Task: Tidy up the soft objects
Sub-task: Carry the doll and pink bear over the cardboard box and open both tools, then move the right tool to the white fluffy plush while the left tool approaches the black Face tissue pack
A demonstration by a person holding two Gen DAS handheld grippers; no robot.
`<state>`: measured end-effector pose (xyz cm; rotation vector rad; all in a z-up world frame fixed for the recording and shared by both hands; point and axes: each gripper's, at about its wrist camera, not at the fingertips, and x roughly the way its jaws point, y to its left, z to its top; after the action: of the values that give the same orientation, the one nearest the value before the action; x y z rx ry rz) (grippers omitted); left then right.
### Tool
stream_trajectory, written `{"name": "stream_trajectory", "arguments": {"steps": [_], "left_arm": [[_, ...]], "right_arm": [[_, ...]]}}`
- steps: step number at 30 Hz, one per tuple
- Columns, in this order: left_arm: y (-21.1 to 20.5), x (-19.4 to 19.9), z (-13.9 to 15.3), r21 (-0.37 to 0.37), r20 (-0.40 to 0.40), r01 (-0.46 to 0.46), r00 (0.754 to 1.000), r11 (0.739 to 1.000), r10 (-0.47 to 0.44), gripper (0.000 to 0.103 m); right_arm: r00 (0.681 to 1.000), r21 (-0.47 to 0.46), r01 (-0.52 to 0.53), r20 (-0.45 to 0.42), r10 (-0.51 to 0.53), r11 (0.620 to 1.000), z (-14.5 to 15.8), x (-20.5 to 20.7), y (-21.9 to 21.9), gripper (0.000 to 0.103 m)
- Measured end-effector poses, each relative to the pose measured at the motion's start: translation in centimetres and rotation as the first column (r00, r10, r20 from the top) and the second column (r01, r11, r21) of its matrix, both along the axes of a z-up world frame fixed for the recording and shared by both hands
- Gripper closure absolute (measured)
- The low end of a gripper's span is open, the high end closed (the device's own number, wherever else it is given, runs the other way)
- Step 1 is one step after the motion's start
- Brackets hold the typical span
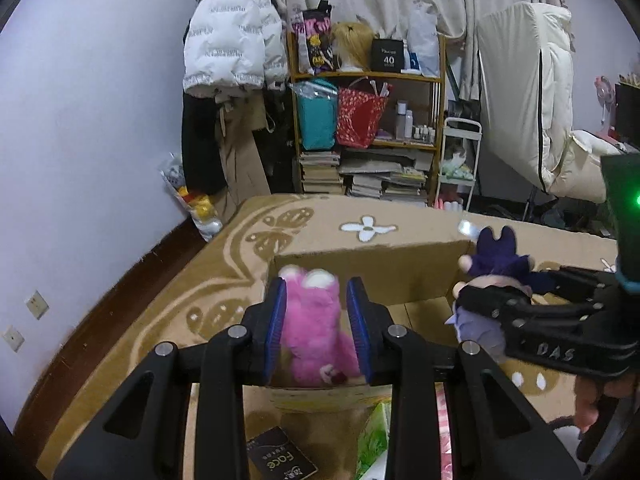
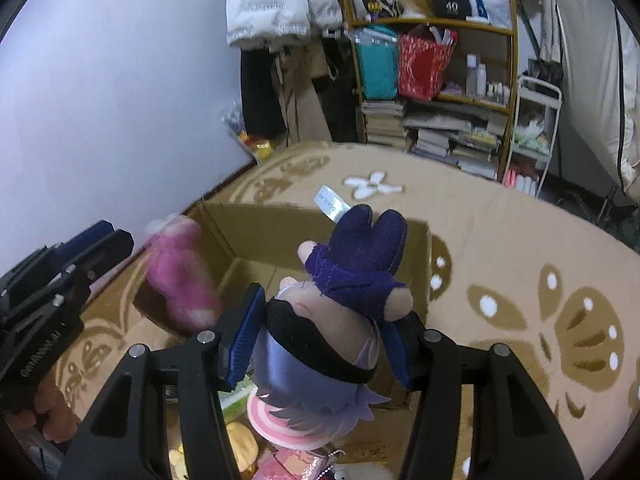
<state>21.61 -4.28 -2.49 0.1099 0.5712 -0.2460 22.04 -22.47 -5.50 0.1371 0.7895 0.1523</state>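
A pink plush toy [image 1: 312, 332] hangs between the blue pads of my left gripper [image 1: 316, 292], which is shut on it over the near left corner of an open cardboard box [image 1: 360, 276]. The right wrist view shows the same pink plush toy [image 2: 180, 276] blurred at the box's left wall [image 2: 256, 232], with the left gripper [image 2: 116, 240] beside it. My right gripper [image 2: 328, 312] is shut on a purple-clothed doll [image 2: 352, 264], held head down above the box's near right side. From the left wrist view, that doll [image 1: 496, 264] and the right gripper [image 1: 480, 304] sit at the right.
The box stands on a tan patterned carpet [image 2: 520, 240]. Near its front lie a green pack [image 1: 372, 440], a dark packet [image 1: 280, 460], a pink round item [image 2: 280, 424] and a yellow plush [image 2: 240, 444]. A cluttered shelf [image 1: 368, 120] and a white jacket [image 1: 228, 40] stand behind.
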Motion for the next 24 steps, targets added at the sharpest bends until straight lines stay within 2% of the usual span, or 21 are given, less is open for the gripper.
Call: {"name": "stream_trajectory", "arguments": {"steps": [3, 5, 7, 8, 10, 12, 14, 15, 17, 23, 24], "left_arm": [[0.1, 0.7, -0.9, -0.012, -0.035, -0.018, 0.999, 1.000, 0.018, 0.073], [0.2, 0.4, -1.2, -0.009, -0.049, -0.031, 0.998, 0.999, 0.030, 0.066], [0.2, 0.4, -1.5, 0.001, -0.059, -0.042, 0.997, 0.999, 0.042, 0.036], [0.3, 0.3, -1.5, 0.004, -0.055, -0.054, 0.997, 0.999, 0.055, 0.034], [0.6, 0.0, -1.4, 0.004, -0.043, -0.074, 0.996, 0.997, 0.074, 0.033], [0.6, 0.0, -1.4, 0.001, -0.067, -0.071, 0.995, 0.998, 0.070, 0.033], [0.9, -0.1, -1.3, -0.009, -0.080, -0.076, 0.994, 0.997, 0.075, 0.028], [1.0, -0.2, -1.2, -0.009, -0.084, -0.085, 0.993, 0.996, 0.084, 0.022], [1.5, -0.6, -1.0, -0.012, -0.082, -0.100, 0.992, 0.995, 0.098, 0.018], [2.8, -1.7, -0.3, -0.034, -0.103, -0.121, 0.988, 0.992, 0.117, 0.017], [3.1, -2.0, -0.1, -0.039, -0.105, -0.130, 0.987, 0.991, 0.125, 0.012]], "right_arm": [[1.000, 0.019, 0.013, -0.006, -0.013, 1.000, -0.7, 0.2, -0.3, 0.040], [0.999, 0.034, 0.026, -0.019, -0.026, 0.999, -0.9, 0.4, -0.6, 0.035], [0.999, 0.042, 0.032, -0.027, -0.031, 0.999, -1.0, 0.3, -0.9, 0.024], [0.999, 0.045, 0.030, -0.025, -0.029, 0.999, -0.9, 0.1, -0.9, 0.023], [0.999, 0.032, 0.029, -0.018, -0.029, 0.999, -0.7, -0.1, -1.0, 0.014], [0.999, 0.026, 0.034, -0.005, -0.034, 0.999, -0.3, -0.5, -1.1, 0.007], [0.999, 0.031, 0.033, 0.006, -0.033, 0.999, 0.2, -0.9, -1.3, 0.002], [0.999, 0.030, 0.037, 0.011, -0.037, 0.999, 0.4, -1.2, -1.4, 0.000], [0.999, 0.027, 0.044, 0.019, -0.045, 0.999, 0.8, -1.5, -1.5, 0.000], [0.998, -0.008, 0.056, 0.039, -0.055, 0.998, 2.1, -3.1, -1.4, 0.000], [0.998, -0.012, 0.057, 0.040, -0.056, 0.998, 2.2, -3.4, -1.3, 0.000]]}}
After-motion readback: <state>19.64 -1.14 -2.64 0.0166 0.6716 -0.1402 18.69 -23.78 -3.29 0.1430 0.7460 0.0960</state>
